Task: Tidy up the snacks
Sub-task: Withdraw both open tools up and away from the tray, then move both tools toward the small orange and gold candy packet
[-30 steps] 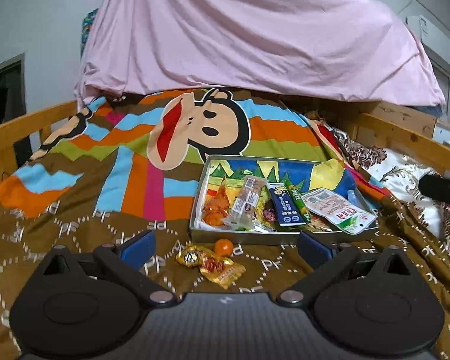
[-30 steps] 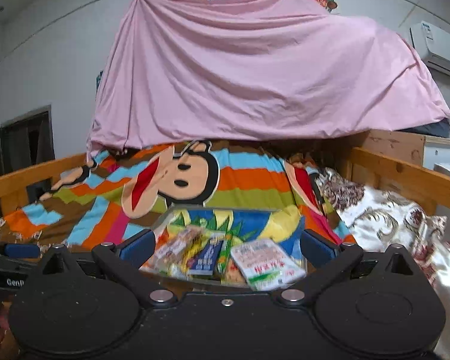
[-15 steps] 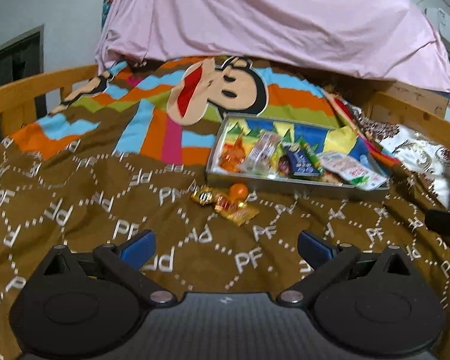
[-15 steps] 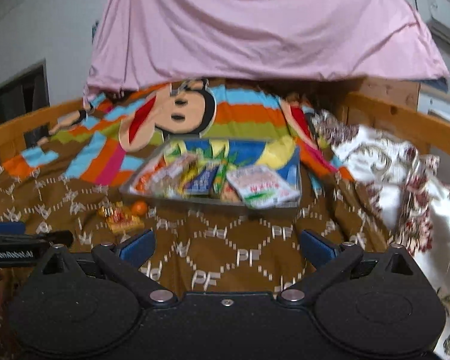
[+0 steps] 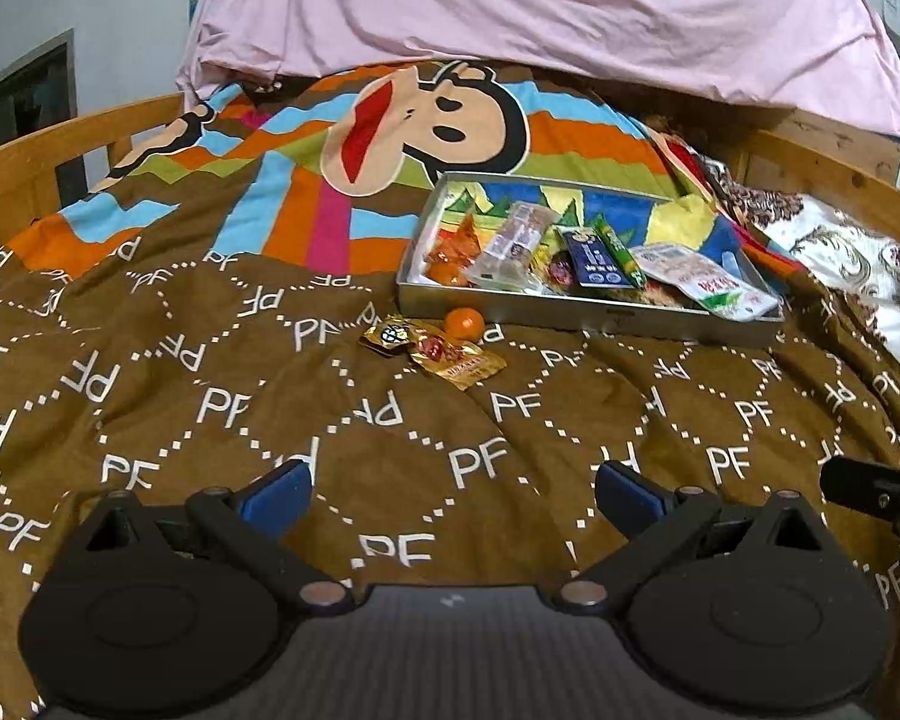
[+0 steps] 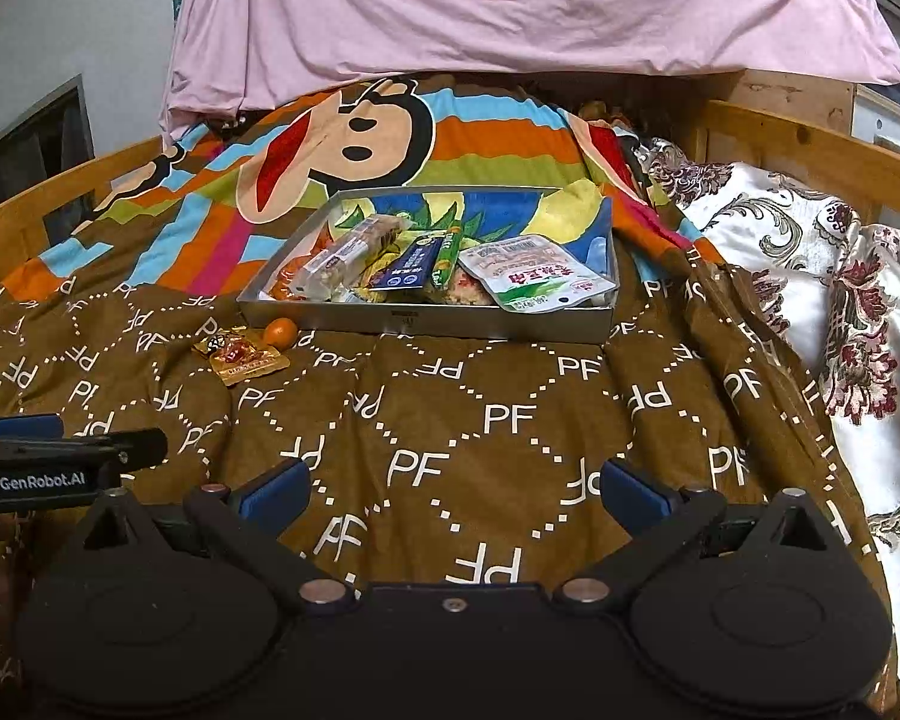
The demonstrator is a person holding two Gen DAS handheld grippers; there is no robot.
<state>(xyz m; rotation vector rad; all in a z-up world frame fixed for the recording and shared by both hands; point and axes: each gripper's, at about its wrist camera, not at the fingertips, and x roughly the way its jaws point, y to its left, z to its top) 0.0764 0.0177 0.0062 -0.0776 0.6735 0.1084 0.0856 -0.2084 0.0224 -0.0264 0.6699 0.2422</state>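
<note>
We hold both tongs low over the brown "PF" blanket (image 5: 390, 438) on the bed, and both stand wide with nothing between their blue pads. From the left tongs (image 5: 450, 489), the metal tray (image 5: 570, 312) lies at about one o'clock, well apart from our fingertips. From the right tongs (image 6: 453, 489) the same tray (image 6: 426, 321) sits near twelve o'clock. Inside it we see a clear-wrapped snack bar (image 6: 348, 252), a dark blue packet (image 6: 411, 264), a thin green stick (image 6: 447, 258) and a white pouch with red and green print (image 6: 534, 282) lying against the tray's right end. An orange-wrapped sweet (image 5: 456, 246) lies at the tray's left end.

Outside the tray, just beside its near left corner, a small orange ball (image 5: 464, 323) rests on the blanket. Touching or almost touching it, at its seven o'clock, lie two gold-wrapped snacks (image 5: 450, 360). In the right wrist view this cluster (image 6: 243, 354) sits at about ten o'clock, with the left tongs' black body (image 6: 66, 462) at nine o'clock. A pink sheet (image 5: 510, 12) hangs behind, and a floral satin cloth (image 6: 810, 276) lies at three o'clock of the tray.
</note>
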